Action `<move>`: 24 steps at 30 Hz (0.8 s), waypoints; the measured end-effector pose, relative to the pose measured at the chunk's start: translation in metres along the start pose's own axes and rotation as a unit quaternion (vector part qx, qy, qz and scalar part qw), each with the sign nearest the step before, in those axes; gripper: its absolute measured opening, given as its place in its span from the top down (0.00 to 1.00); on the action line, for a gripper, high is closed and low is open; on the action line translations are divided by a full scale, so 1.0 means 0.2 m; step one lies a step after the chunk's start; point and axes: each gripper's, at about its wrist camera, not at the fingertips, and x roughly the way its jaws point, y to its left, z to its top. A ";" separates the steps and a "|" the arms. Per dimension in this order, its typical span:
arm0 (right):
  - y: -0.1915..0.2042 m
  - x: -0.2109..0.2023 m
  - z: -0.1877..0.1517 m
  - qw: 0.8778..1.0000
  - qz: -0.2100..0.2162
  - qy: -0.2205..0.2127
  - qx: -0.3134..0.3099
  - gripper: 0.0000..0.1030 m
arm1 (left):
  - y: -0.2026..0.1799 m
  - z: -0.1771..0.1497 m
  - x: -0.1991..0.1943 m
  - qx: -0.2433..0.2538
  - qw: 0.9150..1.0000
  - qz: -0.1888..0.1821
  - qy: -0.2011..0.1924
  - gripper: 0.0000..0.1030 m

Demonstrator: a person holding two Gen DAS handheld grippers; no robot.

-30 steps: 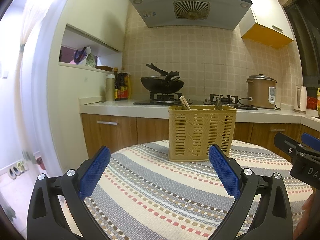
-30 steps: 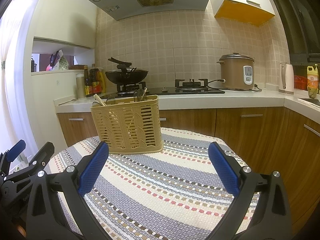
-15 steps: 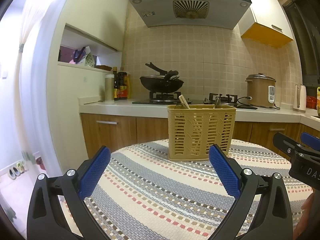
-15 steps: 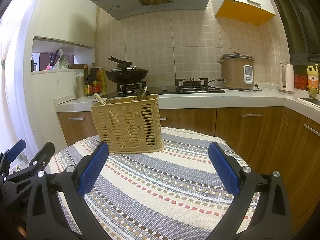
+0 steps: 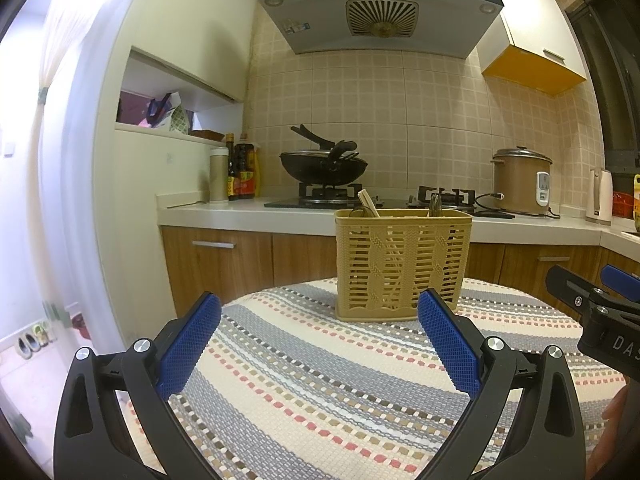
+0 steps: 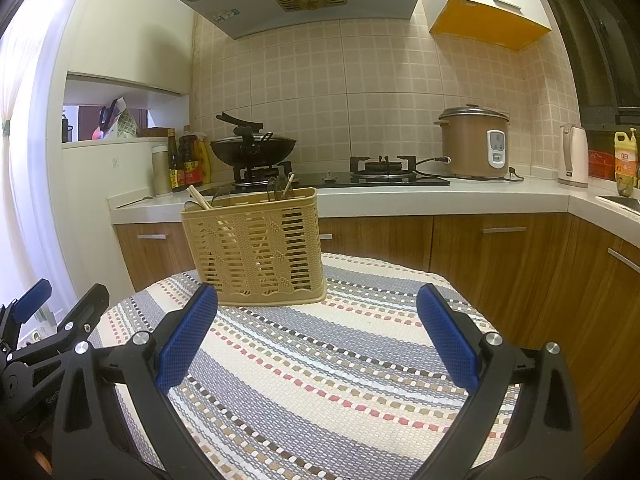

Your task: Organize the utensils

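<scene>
A tan slatted utensil basket (image 5: 402, 264) stands upright at the far side of a round table with a striped cloth (image 5: 320, 380). Chopsticks (image 5: 368, 203) and dark utensil handles poke out of its top. It also shows in the right wrist view (image 6: 256, 248), with chopsticks (image 6: 199, 196) at its left end. My left gripper (image 5: 318, 336) is open and empty, hovering over the cloth in front of the basket. My right gripper (image 6: 316, 328) is open and empty, to the basket's right front. Each gripper shows at the edge of the other's view.
Behind the table runs a kitchen counter (image 5: 248, 210) with wooden cabinets, a gas stove with a black wok (image 5: 323, 166), bottles (image 5: 240, 172), a rice cooker (image 6: 474, 142) and a kettle (image 6: 573, 156). A white wall with a shelf niche stands at the left.
Both views have shifted very slightly; the basket sits a touch lower and nearer in frame. Both grippers stay open and empty.
</scene>
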 end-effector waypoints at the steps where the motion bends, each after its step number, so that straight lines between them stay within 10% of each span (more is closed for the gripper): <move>1: 0.00 0.00 0.00 1.000 0.000 0.000 0.000 0.08 | 0.00 0.00 0.00 0.000 1.000 0.000 0.001 0.07; 24: 0.00 0.01 0.00 1.000 0.000 0.005 -0.001 0.08 | 0.00 -0.01 0.01 0.000 1.000 -0.001 0.004 0.07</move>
